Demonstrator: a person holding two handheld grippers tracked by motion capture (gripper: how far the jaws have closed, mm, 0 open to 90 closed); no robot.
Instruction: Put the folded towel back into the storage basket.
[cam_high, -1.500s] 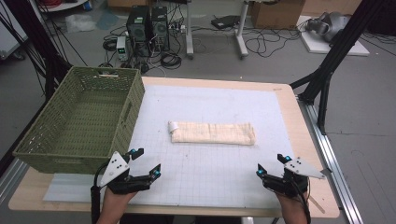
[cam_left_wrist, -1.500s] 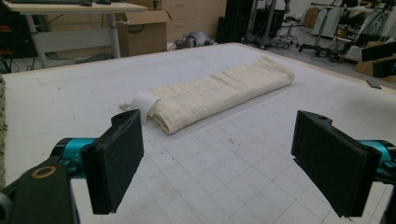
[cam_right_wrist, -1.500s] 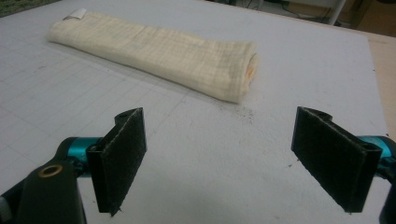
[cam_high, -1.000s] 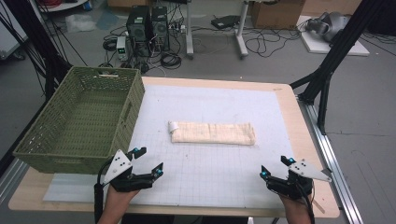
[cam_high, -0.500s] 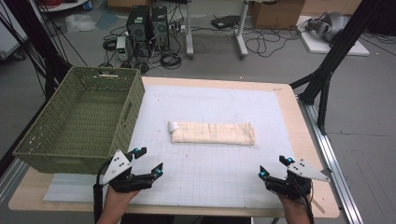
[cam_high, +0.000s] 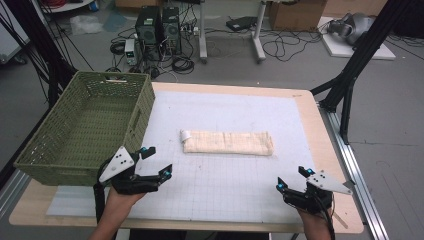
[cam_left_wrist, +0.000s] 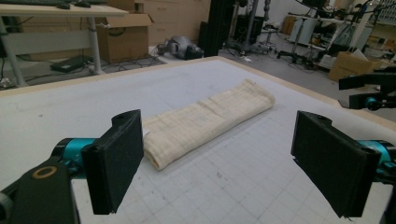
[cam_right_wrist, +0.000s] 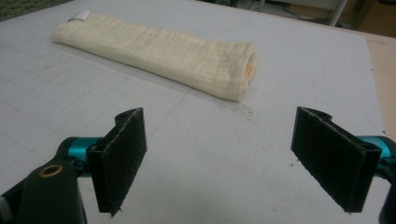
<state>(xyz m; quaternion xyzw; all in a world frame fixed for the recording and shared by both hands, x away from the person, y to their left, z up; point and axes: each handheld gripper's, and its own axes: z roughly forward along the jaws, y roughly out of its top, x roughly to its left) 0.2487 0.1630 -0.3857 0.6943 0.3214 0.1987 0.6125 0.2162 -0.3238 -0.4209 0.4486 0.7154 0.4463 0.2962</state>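
A folded cream towel (cam_high: 227, 142) lies flat across the middle of the white gridded mat (cam_high: 225, 185). My left gripper (cam_high: 156, 161) hovers open near the front left, beside the basket, with the towel (cam_left_wrist: 205, 119) ahead between its wide-set jaws. My right gripper (cam_high: 292, 179) is open at the front right, and the towel (cam_right_wrist: 159, 49) lies ahead of it, its rolled end nearest. Both grippers are apart from the towel, with nothing between their jaws. The right gripper (cam_left_wrist: 369, 93) also appears far off at the right edge of the left gripper view.
A green woven basket (cam_high: 45, 152) stands at the table's left edge, close to my left gripper. The wooden table border (cam_high: 325, 140) runs along the right. Computers, cables and black stand legs sit on the floor beyond the table.
Both grippers drifted slightly toward the front edge of the table and then held still. The towel and basket have not moved.
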